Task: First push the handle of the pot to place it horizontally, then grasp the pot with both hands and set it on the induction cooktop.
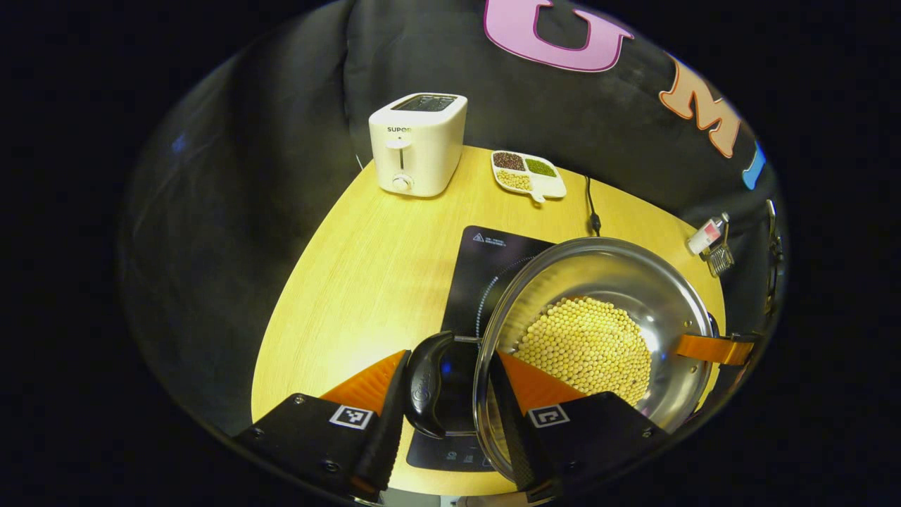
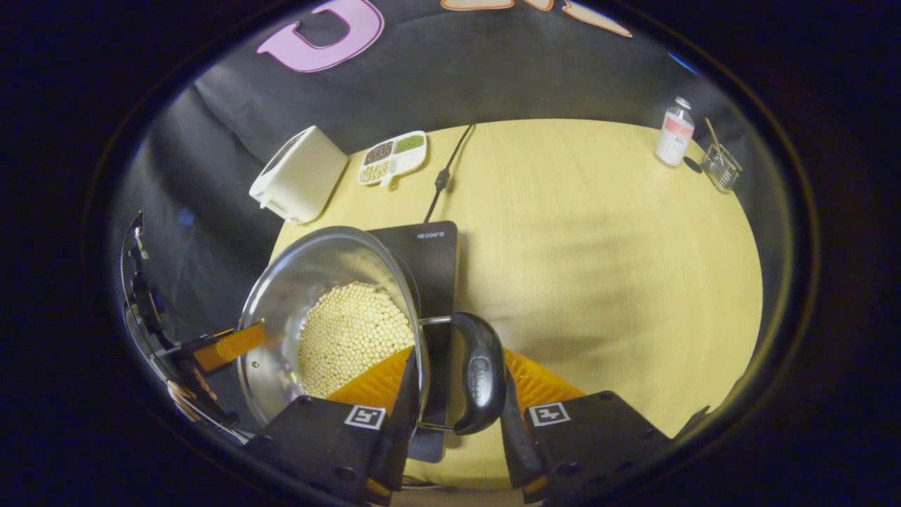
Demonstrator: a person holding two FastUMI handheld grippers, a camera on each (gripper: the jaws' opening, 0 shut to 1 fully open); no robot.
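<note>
While both grippers grip it from opposite sides, a steel pot [image 1: 598, 331] holding a heap of pale yellow beans [image 1: 588, 348] hangs tilted above a black induction cooktop [image 1: 486, 282] on a round wooden table [image 1: 366, 267].

From the left gripper view, the left gripper [image 1: 450, 394] has its jaws closed around one black side handle [image 1: 426, 384] and the pot rim — one finger outside the handle, the other inside the pot.

From the right gripper view, the right gripper [image 2: 457, 391] pinches the opposite handle [image 2: 479, 373] and rim the same way.

Whether the pot touches the cooktop, I cannot tell.

At the table's far edge stand a white toaster [image 1: 419, 144] and a divided dish of grains [image 1: 528, 174]; off to one side, a small bottle [image 2: 674, 132] beside a wire holder [image 2: 721, 167].
</note>
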